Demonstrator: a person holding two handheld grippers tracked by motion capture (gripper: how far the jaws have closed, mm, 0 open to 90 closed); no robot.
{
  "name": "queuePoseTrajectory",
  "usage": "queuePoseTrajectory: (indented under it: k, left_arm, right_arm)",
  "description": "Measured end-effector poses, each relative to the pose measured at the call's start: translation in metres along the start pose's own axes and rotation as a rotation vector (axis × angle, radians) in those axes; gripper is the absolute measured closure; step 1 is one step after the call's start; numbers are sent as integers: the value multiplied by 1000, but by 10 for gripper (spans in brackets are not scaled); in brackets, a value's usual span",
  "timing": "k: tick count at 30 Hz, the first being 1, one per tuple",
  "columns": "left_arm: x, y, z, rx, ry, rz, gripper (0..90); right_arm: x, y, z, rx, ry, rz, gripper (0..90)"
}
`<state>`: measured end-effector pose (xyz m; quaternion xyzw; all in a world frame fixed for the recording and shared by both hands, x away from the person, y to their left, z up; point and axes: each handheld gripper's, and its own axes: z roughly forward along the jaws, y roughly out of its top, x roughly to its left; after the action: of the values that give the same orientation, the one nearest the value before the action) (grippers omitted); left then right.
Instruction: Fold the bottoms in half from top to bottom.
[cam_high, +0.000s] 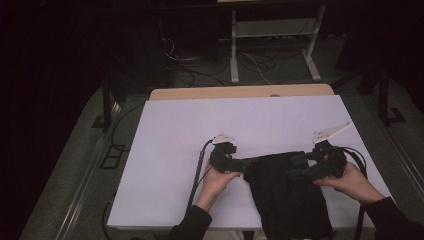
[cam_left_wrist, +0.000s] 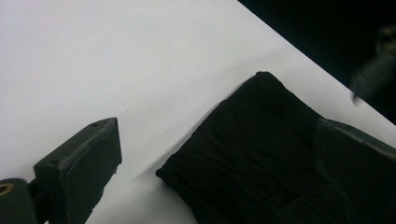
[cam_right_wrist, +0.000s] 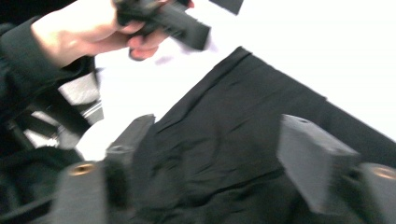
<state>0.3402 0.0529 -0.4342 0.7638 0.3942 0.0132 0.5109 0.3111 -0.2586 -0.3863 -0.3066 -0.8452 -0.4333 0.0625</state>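
Note:
A black cloth (cam_high: 290, 200) lies folded on the white table (cam_high: 200, 125) at the front right, and its lower part reaches the front edge. My left gripper (cam_high: 246, 164) is at the cloth's upper left corner. In the left gripper view the gripper (cam_left_wrist: 219, 172) stands open, its jaws wide on either side of the corner of the cloth (cam_left_wrist: 252, 154), and neither pad presses on it. My right gripper (cam_high: 298, 169) is over the cloth's upper right part. It (cam_right_wrist: 219, 154) hangs open above the wrinkled cloth (cam_right_wrist: 224, 140). The other hand with its gripper (cam_right_wrist: 163, 18) shows farther off.
A strip of wooden tabletop (cam_high: 240, 92) shows beyond the white sheet. Behind it, a metal stand (cam_high: 272, 30) and loose cables (cam_high: 200, 75) are on the floor. The sheet's far and left parts are bare white.

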Motion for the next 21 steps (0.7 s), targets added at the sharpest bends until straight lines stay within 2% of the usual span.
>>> queuePoseTrajectory:
  k: [1, 4, 5, 6, 14, 17, 21]
  left_arm:
    - [1, 1, 0, 6, -2, 1, 12]
    - [3, 6, 2, 27, -15, -3, 10]
    - [4, 7, 2, 28, -21, -6, 10]
    - [5, 8, 3, 24, -23, -12, 10]
    - [19, 8, 8, 28, -21, -56, 10]
    - [23, 6, 12, 28, -26, -71, 10]
    - [28, 2, 19, 64, -33, -93, 16]
  right_arm:
    - [-3, 2, -3, -9, -20, 10, 150]
    - [-15, 6, -8, -20, -64, 21, 75]
    - [-19, 7, -9, -22, -76, 31, 29]
    - [-23, 8, -10, -18, -82, 40, 20]
    - [-56, 7, -6, -18, -139, 87, 22]
    - [-68, 5, -4, -11, -191, 99, 28]
    - [-83, -1, 0, 2, -211, 120, 55]
